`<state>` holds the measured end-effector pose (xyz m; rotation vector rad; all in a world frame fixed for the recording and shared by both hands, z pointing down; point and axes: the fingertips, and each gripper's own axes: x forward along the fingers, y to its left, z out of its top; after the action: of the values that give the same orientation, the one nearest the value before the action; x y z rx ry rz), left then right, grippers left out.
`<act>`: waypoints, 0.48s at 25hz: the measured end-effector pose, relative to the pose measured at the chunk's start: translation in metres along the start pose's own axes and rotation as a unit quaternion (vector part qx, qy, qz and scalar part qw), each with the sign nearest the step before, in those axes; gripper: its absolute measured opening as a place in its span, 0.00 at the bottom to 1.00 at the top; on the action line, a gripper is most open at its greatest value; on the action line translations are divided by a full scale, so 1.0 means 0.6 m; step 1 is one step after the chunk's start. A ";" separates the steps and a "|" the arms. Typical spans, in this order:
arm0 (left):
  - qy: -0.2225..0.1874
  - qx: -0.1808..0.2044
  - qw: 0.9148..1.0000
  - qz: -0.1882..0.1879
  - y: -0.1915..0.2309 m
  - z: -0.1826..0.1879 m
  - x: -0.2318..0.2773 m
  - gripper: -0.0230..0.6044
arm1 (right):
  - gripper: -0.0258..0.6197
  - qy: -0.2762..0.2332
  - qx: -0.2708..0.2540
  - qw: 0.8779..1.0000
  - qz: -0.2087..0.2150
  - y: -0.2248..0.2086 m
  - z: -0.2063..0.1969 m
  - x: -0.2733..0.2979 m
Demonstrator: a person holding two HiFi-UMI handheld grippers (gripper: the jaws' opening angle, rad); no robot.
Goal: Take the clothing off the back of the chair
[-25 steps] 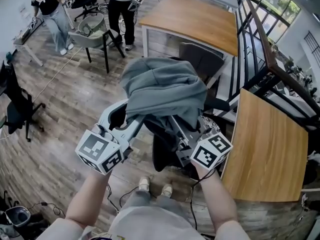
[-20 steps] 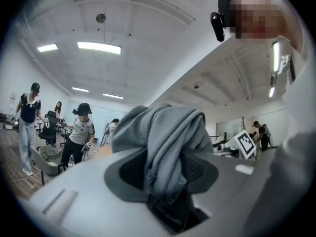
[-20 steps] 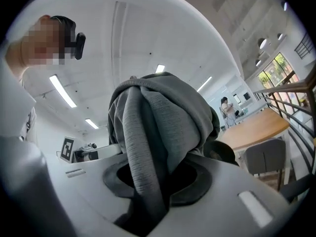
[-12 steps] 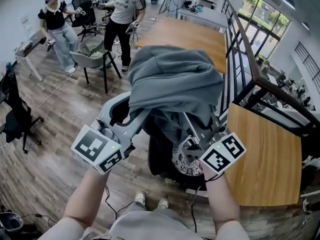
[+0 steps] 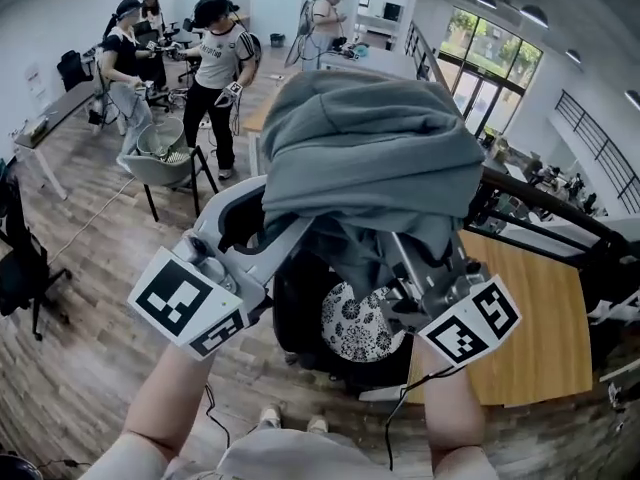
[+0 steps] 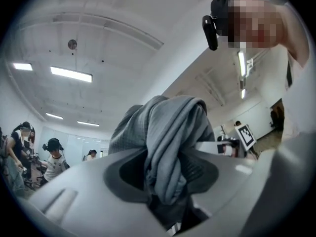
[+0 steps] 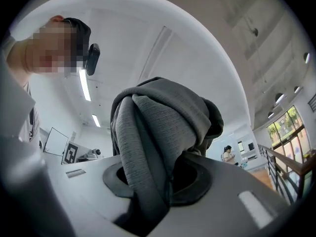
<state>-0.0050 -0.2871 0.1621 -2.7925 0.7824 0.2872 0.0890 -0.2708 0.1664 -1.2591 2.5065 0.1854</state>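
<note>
A grey hooded sweatshirt (image 5: 370, 153) hangs bunched in the air, held up by both grippers and clear of the chair. My left gripper (image 5: 285, 230) is shut on a fold of the grey sweatshirt (image 6: 163, 152), which fills the gap between its jaws. My right gripper (image 5: 400, 248) is shut on another fold of the sweatshirt (image 7: 148, 147). Below the cloth stands the black office chair (image 5: 300, 318), its seat carrying a round black-and-white patterned cushion (image 5: 355, 320). The cloth hides both sets of fingertips in the head view.
A wooden desk (image 5: 520, 338) lies to the right of the chair, with a black railing (image 5: 540, 213) beyond it. Three people (image 5: 215, 68) stand at the back left near a grey shell chair (image 5: 165, 158). A black office chair (image 5: 15, 268) stands at the left edge.
Both grippers have risen with the sweatshirt, lifting it up off the chair back. The patterned cushion on the seat has come into view beneath it.
</note>
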 end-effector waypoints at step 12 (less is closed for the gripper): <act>-0.024 0.006 0.997 -0.077 -0.198 0.037 0.016 0.29 | 0.24 0.007 -0.053 0.996 -0.072 0.029 0.084 -0.207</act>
<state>0.0631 -0.1867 0.1581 -2.8028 0.5534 0.3195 0.1560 -0.1532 0.1620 -1.4810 2.4334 0.2794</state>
